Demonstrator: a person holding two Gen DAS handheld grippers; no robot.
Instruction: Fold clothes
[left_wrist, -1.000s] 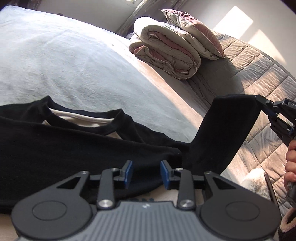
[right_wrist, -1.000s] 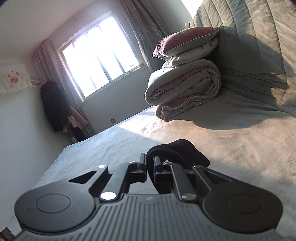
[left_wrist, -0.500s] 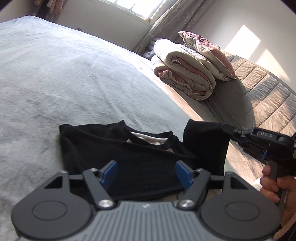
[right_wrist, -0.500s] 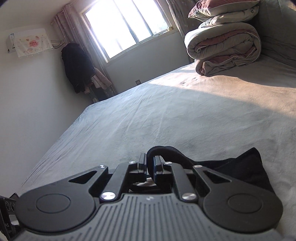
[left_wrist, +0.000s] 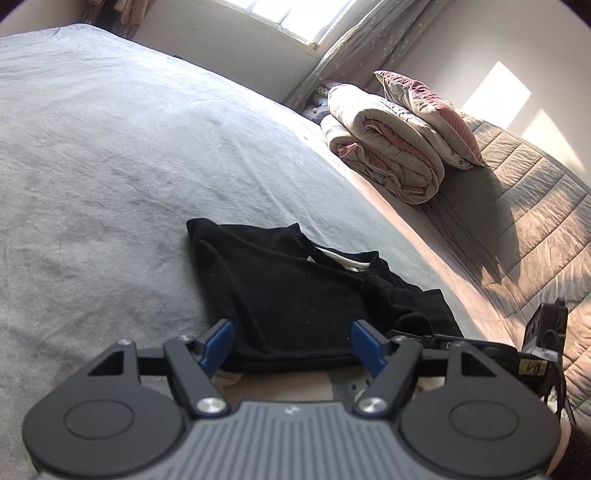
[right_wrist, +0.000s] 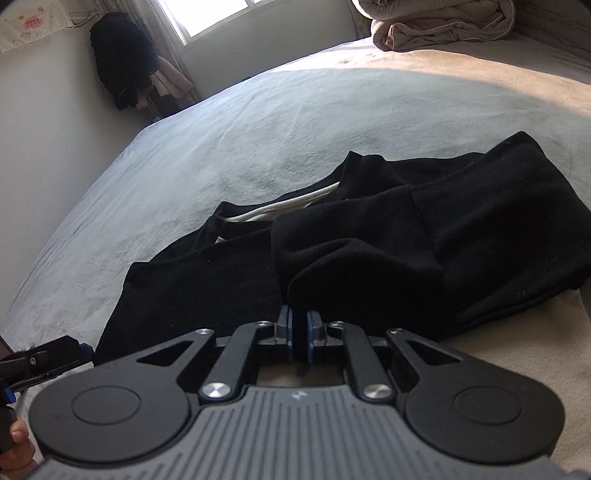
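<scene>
Black sweater (left_wrist: 295, 295) lies partly folded on a grey bed (left_wrist: 110, 166), its pale inner collar showing. The left gripper (left_wrist: 291, 345) hovers at the near hem with its blue-padded fingers (left_wrist: 218, 341) spread wide, holding nothing. The right gripper (right_wrist: 300, 332) has its fingers nearly together, pinching a fold of the sleeve. A small yellow tag (left_wrist: 532, 367) on that tool reads "6-18", though blurred.

Black soft knit long-sleeve top (left_wrist: 295, 295) w/ pale inner neckline lies flat on the grey bed sheet (left_wrist: 110, 166), partly folded; one sleeve doubled over its body, collar pointing toward the rolled duvet (left_wrist: 388, 155).
</scene>
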